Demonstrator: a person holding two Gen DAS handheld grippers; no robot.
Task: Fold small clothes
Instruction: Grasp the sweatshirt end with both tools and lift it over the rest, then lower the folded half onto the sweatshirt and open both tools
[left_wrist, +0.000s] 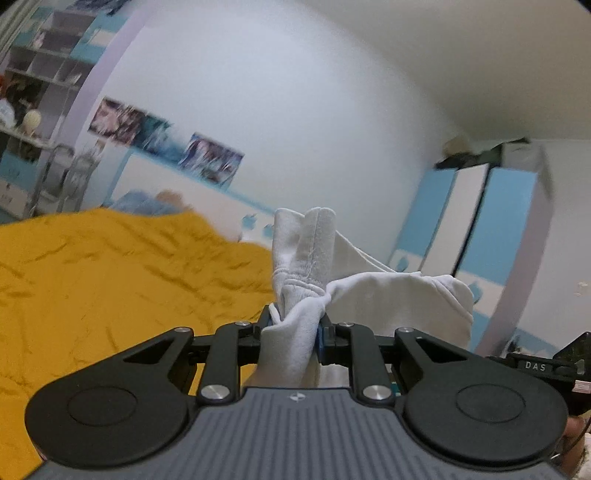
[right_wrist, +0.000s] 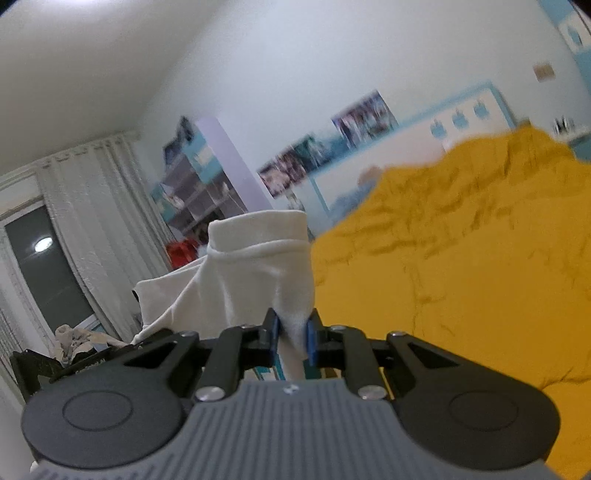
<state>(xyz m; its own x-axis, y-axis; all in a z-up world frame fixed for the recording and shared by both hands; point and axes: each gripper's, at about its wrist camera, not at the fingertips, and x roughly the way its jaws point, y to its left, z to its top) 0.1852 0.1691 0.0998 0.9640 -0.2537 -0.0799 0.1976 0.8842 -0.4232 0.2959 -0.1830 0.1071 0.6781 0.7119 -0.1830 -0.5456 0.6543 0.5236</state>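
A small white garment (left_wrist: 399, 295) hangs in the air between my two grippers, above a bed with a yellow cover (left_wrist: 110, 277). My left gripper (left_wrist: 295, 325) is shut on a bunched corner of it, and a ribbed hem stands up past the blue pads. In the right wrist view the same white garment (right_wrist: 255, 266) rises from my right gripper (right_wrist: 293, 332), which is shut on another corner. The cloth sags between the two grips. The yellow cover (right_wrist: 461, 258) lies rumpled to the right.
Open shelves (left_wrist: 44, 74) stand at the far left and a blue-and-white wardrobe (left_wrist: 480, 221) at the right. White curtains (right_wrist: 92, 221) frame a dark window (right_wrist: 44, 266). A heap of pale clothes (right_wrist: 74, 339) lies low on the left. Posters (left_wrist: 210, 158) line the wall.
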